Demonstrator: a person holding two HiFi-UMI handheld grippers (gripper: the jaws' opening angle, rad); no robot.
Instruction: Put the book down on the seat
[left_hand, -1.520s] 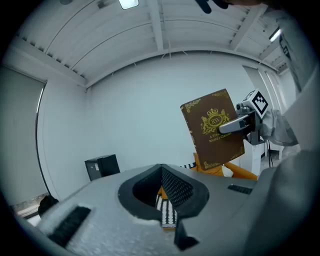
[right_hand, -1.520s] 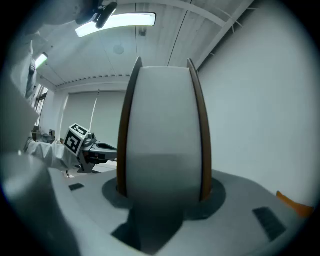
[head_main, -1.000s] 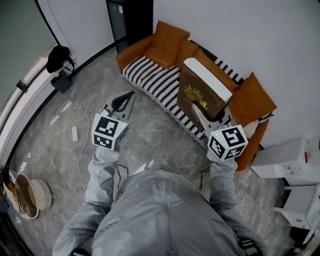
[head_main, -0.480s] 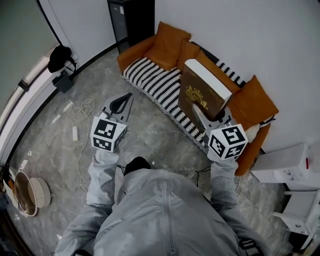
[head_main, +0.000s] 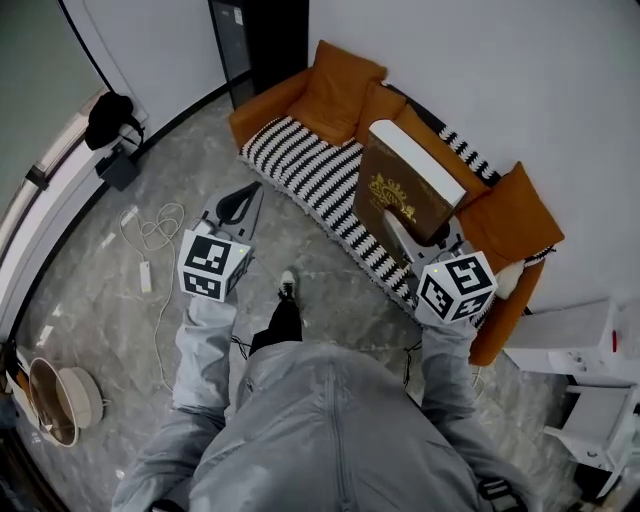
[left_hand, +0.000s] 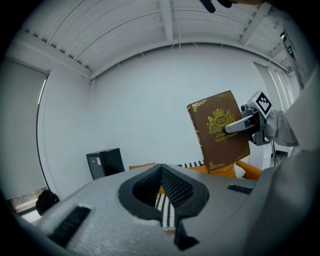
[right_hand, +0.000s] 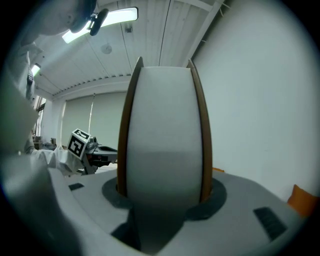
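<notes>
From the head view, the right gripper is clamped on the lower edge of the book. The book stands nearly upright, with its long axis pointing up and away from the person. The striped seat lies directly below and to the left of the book, so I judge that the coming move is mostly downward, with the book tipped over to lie flat. The right gripper is clearly the nearer one. The left gripper hangs over the grey stone floor, well apart from the sofa, its jaws brought together into a point. The seat cover looks like soft fabric in black and white stripes, with plump orange cushions behind it. In the left gripper view, the left gripper has its dark ribbed pads closed on nothing. Far to the right, the book shows a stiff brown cover with gold ornament, pinched by the right gripper. In the right gripper view, the right gripper has its jaws wide and pressed on both brown covers. The thick white page block fills the gap between them and rises straight up. The left gripper is seen small at the left.
</notes>
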